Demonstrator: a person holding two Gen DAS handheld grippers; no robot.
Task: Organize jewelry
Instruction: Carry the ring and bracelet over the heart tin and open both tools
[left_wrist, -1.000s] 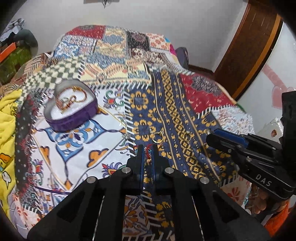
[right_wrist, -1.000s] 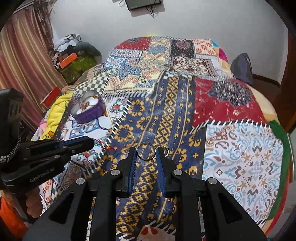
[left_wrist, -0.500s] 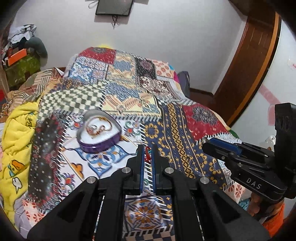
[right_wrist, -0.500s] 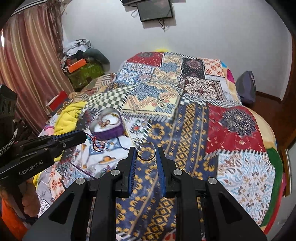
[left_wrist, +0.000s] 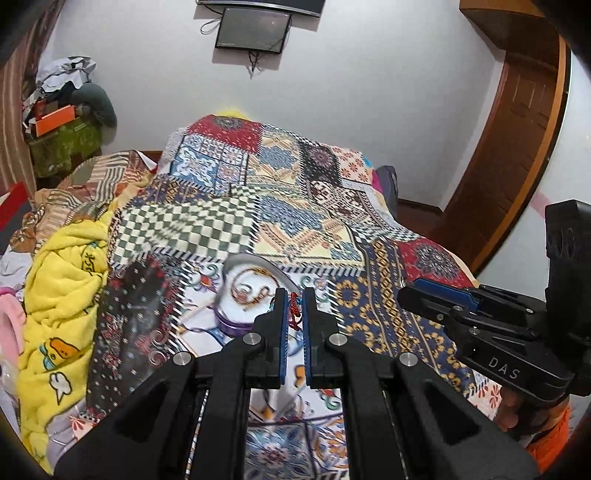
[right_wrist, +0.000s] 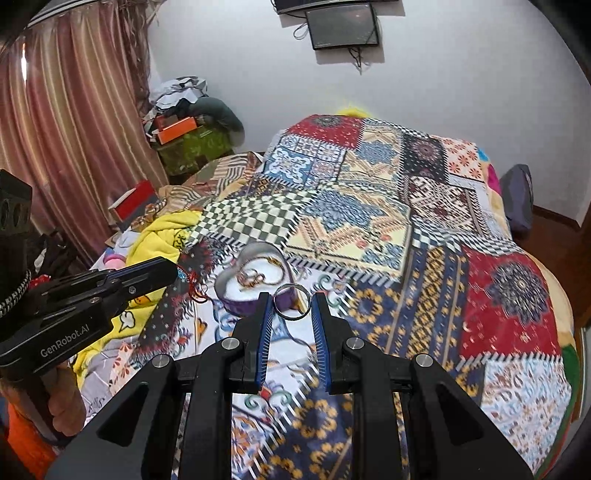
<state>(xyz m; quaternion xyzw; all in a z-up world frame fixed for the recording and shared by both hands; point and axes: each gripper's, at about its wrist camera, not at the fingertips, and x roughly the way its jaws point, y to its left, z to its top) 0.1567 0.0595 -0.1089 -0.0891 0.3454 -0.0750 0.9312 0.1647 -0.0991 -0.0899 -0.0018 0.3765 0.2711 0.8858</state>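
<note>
On the patchwork quilt (right_wrist: 369, 221) sits a purple heart-shaped box (right_wrist: 255, 284), its white inside holding gold jewelry (right_wrist: 258, 275). The left gripper (left_wrist: 294, 302) is closed on a red thread bracelet (left_wrist: 293, 310), which hangs lengthwise down between the 2 blue pads, above the box's near edge. The right gripper (right_wrist: 291, 306) pinches a silver ring (right_wrist: 291, 301) across its width, the ring's open face turned toward the camera, just right of the box. A yellow blanket (left_wrist: 62, 280) lies bunched at the quilt's left side.
</note>
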